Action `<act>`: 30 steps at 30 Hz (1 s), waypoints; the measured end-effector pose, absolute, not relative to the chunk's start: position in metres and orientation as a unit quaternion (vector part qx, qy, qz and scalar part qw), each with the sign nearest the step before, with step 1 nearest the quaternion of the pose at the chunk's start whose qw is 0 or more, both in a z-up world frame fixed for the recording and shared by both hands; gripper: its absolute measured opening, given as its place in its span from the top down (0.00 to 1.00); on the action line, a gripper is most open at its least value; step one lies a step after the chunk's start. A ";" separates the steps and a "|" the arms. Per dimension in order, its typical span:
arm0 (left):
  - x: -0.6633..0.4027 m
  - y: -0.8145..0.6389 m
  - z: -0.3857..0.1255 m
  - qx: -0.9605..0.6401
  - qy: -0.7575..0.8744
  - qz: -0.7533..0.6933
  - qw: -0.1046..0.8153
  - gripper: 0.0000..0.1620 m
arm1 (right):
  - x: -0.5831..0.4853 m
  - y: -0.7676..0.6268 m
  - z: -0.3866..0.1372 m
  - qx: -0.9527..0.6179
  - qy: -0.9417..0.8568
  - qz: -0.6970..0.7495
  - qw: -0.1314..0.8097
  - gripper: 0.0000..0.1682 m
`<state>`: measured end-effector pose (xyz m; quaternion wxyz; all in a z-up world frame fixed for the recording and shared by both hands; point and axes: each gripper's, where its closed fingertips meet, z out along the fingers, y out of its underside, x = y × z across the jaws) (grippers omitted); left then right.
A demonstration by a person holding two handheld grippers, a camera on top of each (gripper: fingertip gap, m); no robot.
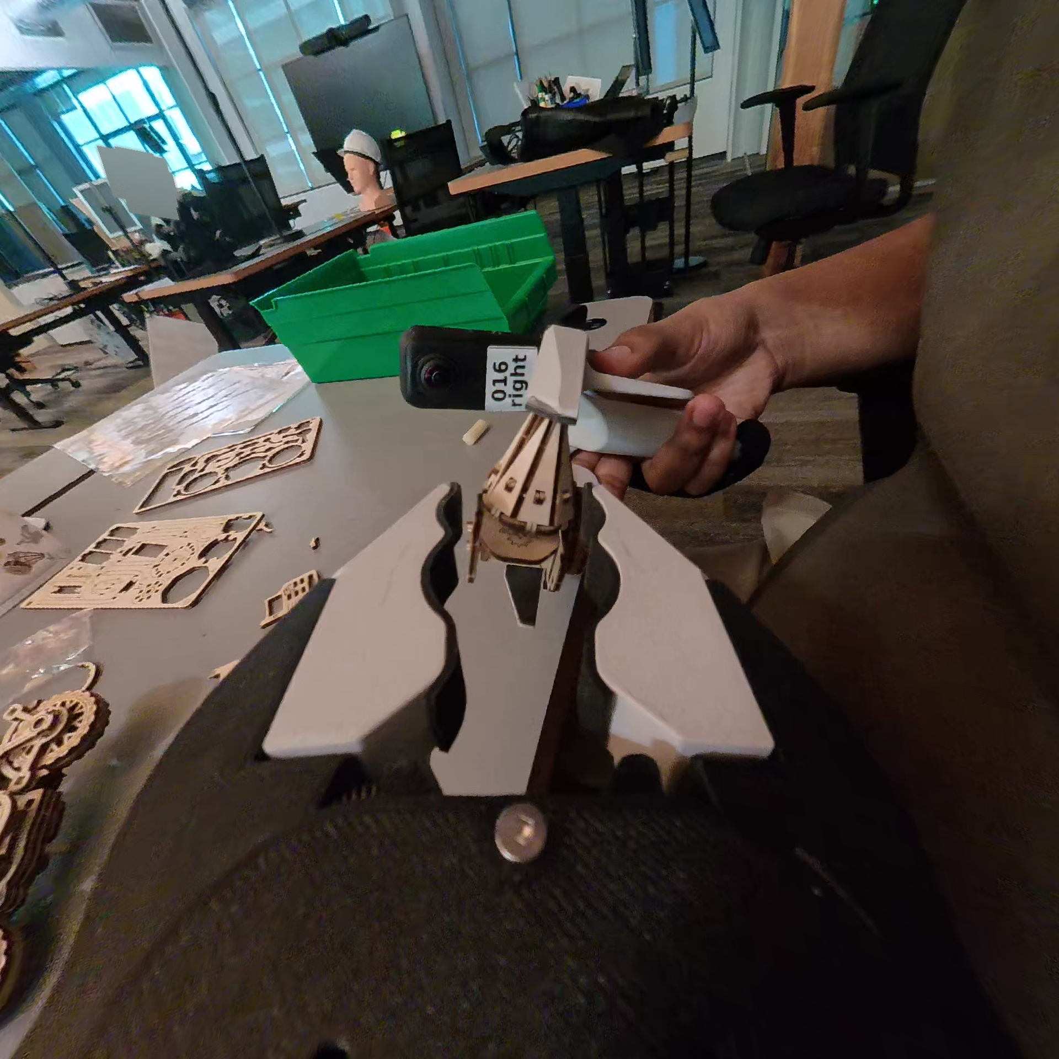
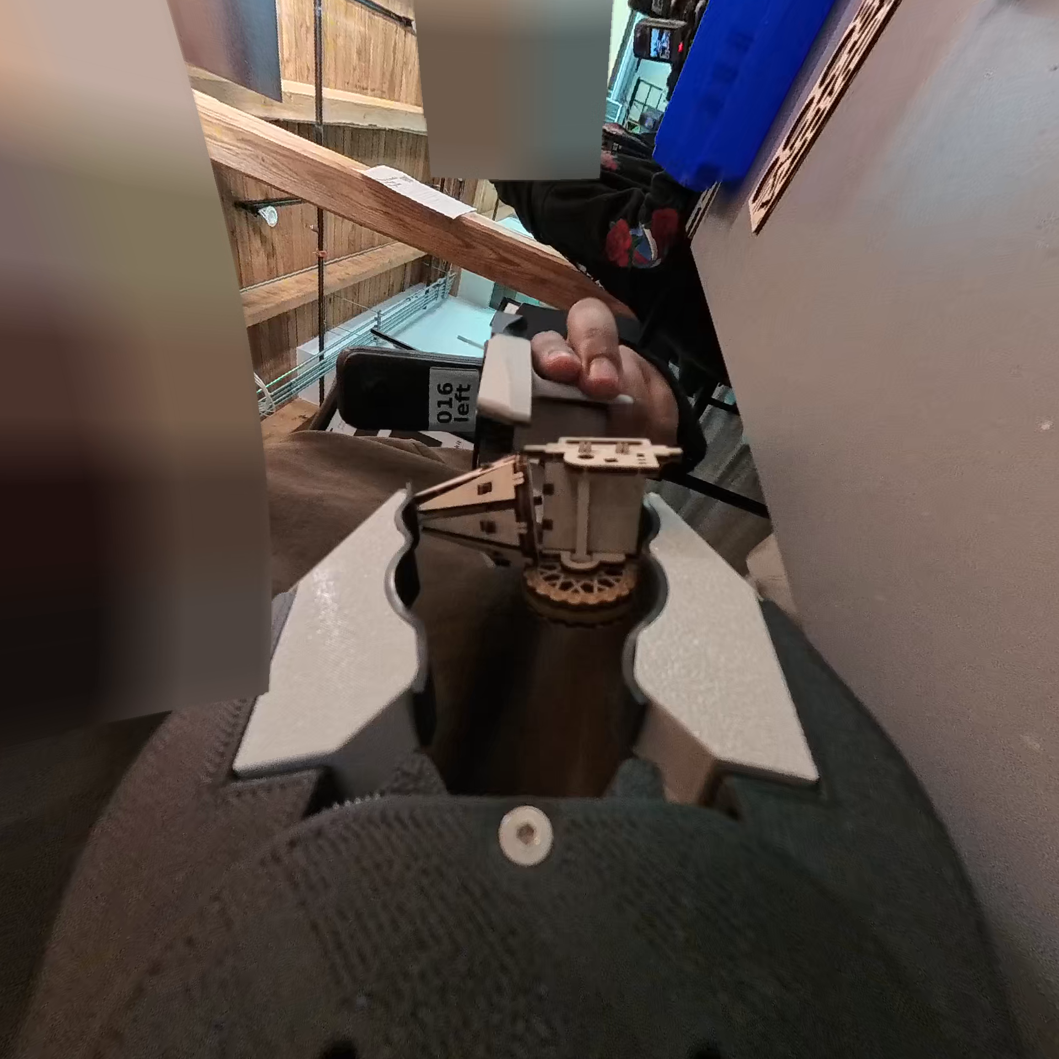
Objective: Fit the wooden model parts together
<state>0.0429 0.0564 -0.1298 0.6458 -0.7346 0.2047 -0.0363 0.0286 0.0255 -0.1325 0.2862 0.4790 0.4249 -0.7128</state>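
A small wooden model point(image 1: 527, 504) has a cone-shaped nose and a boxy body. In the left wrist view my left gripper point(image 1: 524, 513) is shut on its body, held above the grey table point(image 1: 372, 458). My right gripper point(image 1: 553, 381), held by a hand point(image 1: 699, 367), meets the tip of the cone from behind. In the right wrist view the model point(image 2: 550, 510) lies crosswise between the tips of my right gripper point(image 2: 530, 510). The cone touches the left finger and the body touches the right one. A lattice wheel point(image 2: 579, 584) sits under the body. My left gripper point(image 2: 507, 378) shows behind it.
Two laser-cut wooden sheets point(image 1: 229, 464) point(image 1: 143, 561), a loose part point(image 1: 289, 596) and plastic wrap point(image 1: 183, 412) lie on the table to the left. Built wooden pieces point(image 1: 46, 739) sit at the left edge. Green bins point(image 1: 412, 309) stand at the back. A blue bin point(image 2: 728, 86) shows in the right wrist view. My left and right fingertips are right by each other.
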 end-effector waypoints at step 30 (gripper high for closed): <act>0.041 0.060 -0.133 -0.749 0.175 -0.075 0.634 0.81 | 0.028 0.027 -0.137 0.482 0.444 -0.703 0.278 0.55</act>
